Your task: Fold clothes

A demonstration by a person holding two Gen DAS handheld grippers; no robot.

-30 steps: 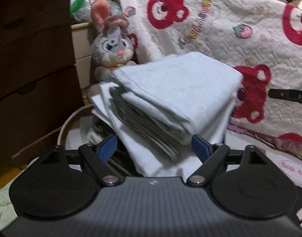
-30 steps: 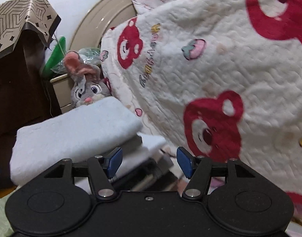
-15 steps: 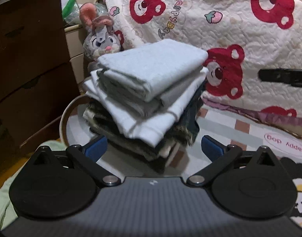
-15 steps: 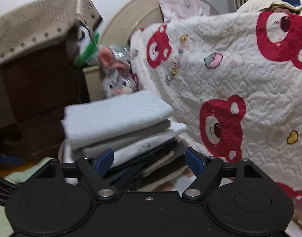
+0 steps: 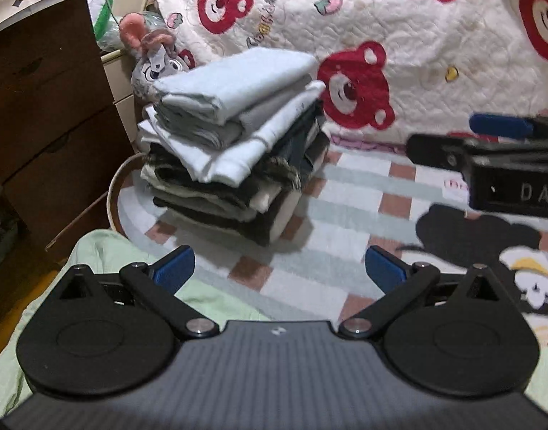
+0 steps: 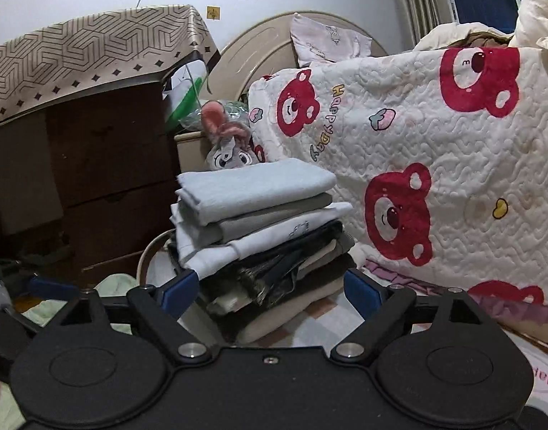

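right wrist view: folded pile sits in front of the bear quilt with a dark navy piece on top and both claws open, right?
Not quite. The top piece of the pile is pale blue, not dark navy, as the right wrist view shows. The bear quilt and the open left claw and right claw are as you say.

Left gripper, jaws spread and empty, faces the stack of folded clothes

A stack of folded clothes stands on the checked bed cover, leaning a little; a pale blue piece lies on top, grey and white below, dark garments underneath
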